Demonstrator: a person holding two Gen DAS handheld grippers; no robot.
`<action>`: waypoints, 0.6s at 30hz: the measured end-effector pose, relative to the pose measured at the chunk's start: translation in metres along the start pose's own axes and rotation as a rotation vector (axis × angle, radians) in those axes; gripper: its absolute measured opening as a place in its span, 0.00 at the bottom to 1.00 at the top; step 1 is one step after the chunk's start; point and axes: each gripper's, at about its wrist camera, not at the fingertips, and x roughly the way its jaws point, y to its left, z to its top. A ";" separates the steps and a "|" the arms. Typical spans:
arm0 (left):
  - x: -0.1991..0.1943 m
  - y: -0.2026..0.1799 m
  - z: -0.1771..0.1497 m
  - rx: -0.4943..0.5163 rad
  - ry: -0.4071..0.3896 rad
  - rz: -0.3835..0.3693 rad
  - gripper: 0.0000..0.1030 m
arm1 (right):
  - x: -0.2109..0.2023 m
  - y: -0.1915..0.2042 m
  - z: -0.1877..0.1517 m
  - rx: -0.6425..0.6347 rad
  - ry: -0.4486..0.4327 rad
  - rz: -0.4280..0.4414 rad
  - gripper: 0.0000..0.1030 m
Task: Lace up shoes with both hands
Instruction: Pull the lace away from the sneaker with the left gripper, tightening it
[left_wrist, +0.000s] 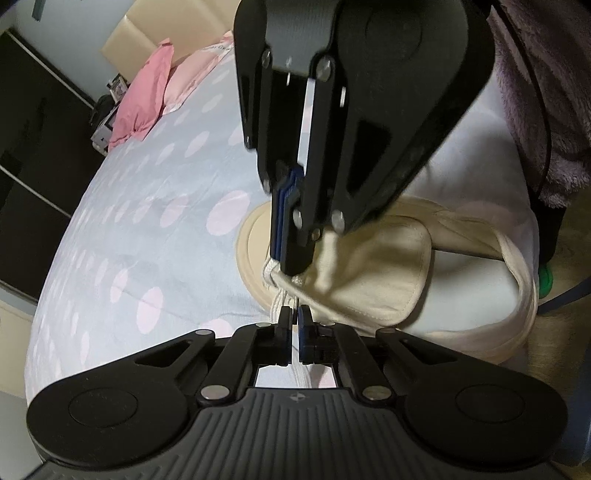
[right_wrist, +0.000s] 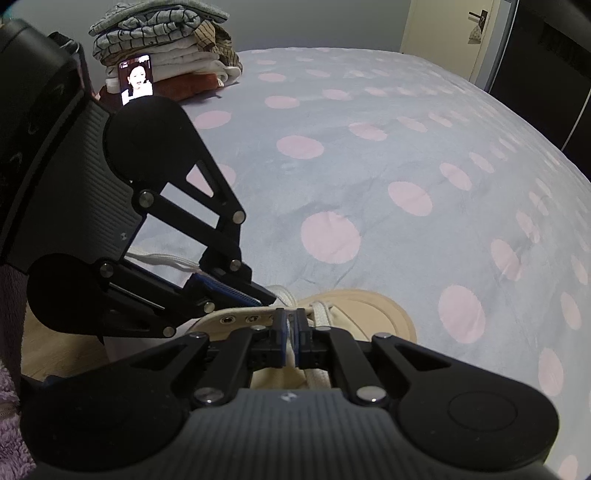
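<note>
One bed (right_wrist: 369, 166), one cream shoe (left_wrist: 376, 273) near its edge, two grippers. Left gripper (left_wrist: 294, 320) fingers pressed together on the white lace (left_wrist: 275, 295) at the toe-end eyelets; right gripper (right_wrist: 291, 322) fingers also pinched on a lace strand. Best: keep both strands taut, pull evenly outward, don't drag the shoe. One clothes pile (right_wrist: 166, 48), one phone (right_wrist: 136, 79).

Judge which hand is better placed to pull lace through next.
Probably the right: its tongs are shut on the white lace at the cream shoe's eyelet row. The left tongs also pinch lace, but off to the side.
</note>
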 end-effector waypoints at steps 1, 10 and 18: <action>-0.002 0.001 -0.001 -0.005 0.000 0.000 0.01 | -0.002 -0.001 0.000 0.002 -0.004 -0.002 0.05; -0.027 0.017 -0.008 -0.146 -0.025 -0.042 0.00 | -0.023 -0.023 -0.006 0.133 -0.035 -0.065 0.41; -0.038 0.012 -0.007 -0.059 0.013 -0.008 0.01 | -0.034 -0.049 -0.018 0.310 -0.028 -0.168 0.49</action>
